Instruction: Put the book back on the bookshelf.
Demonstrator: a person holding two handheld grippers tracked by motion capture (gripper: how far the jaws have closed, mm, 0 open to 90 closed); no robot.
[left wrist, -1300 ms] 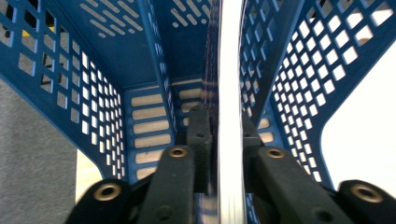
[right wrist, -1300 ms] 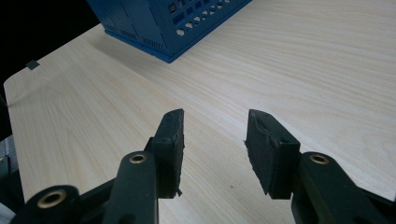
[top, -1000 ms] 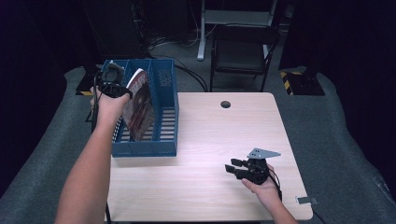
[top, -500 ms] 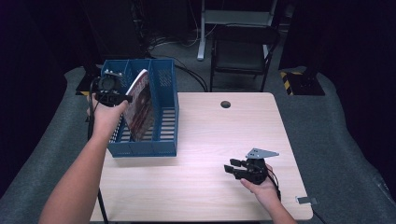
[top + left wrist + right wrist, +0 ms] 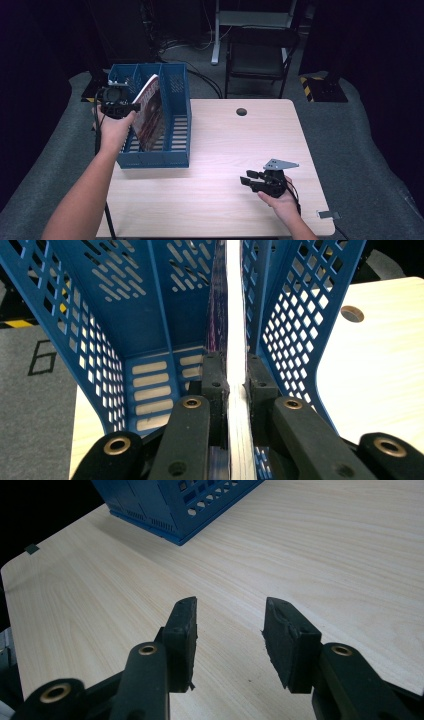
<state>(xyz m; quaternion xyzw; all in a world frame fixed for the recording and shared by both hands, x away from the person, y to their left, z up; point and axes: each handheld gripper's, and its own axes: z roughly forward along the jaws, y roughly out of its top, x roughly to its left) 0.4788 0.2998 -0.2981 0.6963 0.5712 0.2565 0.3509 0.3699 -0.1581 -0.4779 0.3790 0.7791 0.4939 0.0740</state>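
Left gripper [image 5: 118, 101] is clamped on the edge of a thin book [image 5: 150, 112], its two black pads pressed flat against either side of the white page block, as the left gripper view shows; the jaws have just been closing, with the book [image 5: 233, 315] between them. Ahead of these jaws, the book stands on edge inside the blue file rack [image 5: 177, 90], running away from the gripper down the length of a compartment. One perforated rack [image 5: 125, 315] wall lies close on each side of the book, with a slotted end wall beyond it, farther from the jaws. From above, the book leans, its top edge tilted toward the gripper's side and its patterned cover facing away from it. The hand holding the gripper sits just outside the rack's outer wall, at the upper rim. Right gripper [image 5: 256, 181] is well apart from the rack, low over the bare wooden table [image 5: 235, 145], near its front edge. Its jaws stand parted with nothing between them, and only the table [image 5: 300, 550] surface shows in the gap. A corner of the rack [image 5: 175, 505] appears far ahead of these jaws.
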